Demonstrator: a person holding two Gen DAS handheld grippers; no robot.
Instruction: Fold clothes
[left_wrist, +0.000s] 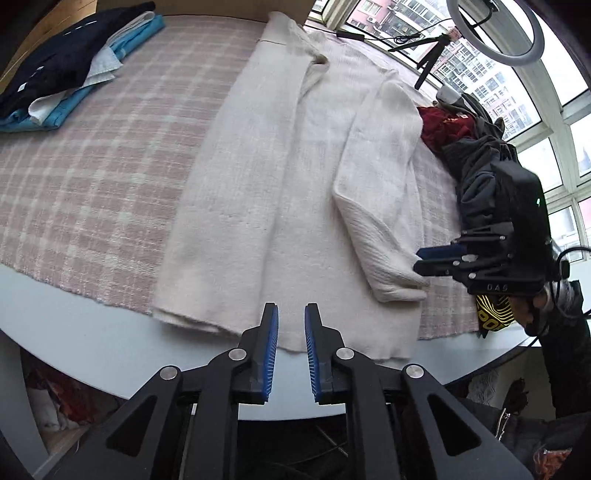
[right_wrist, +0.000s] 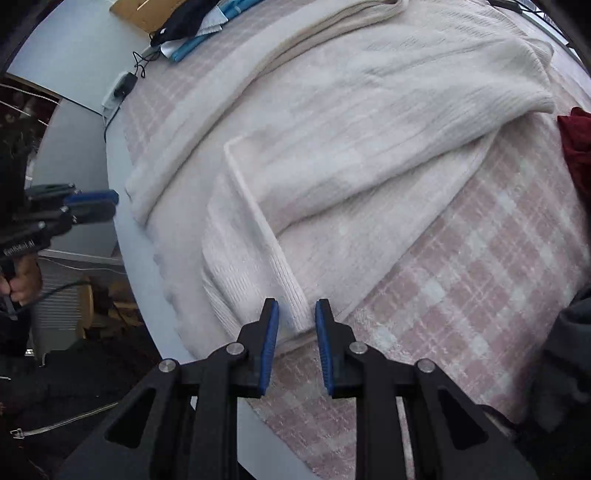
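Home room: clothes piles (left_wrist: 70, 66), apartment-view windows (left_wrist: 491, 85)

Bare plaid cloth (left_wrist: 92, 177) left of sweater (left_wrist: 280, 192); folded stack (left_wrist: 74, 70) far-left, clothes heap (left_wrist: 476, 162) right.

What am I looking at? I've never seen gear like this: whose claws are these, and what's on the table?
No robot: a person holds a two-finger gripper in each hand, each carrying a camera that looks along its fingers. One picture comes from the left gripper, one from the right gripper. On a pink checked cloth lies a cream sweater, one sleeve folded across it; folded clothes and an unsorted heap lie aside. The left gripper is open, empty. The sleeve's cuff sits at the right one's tips; gripped or not, I cannot tell.
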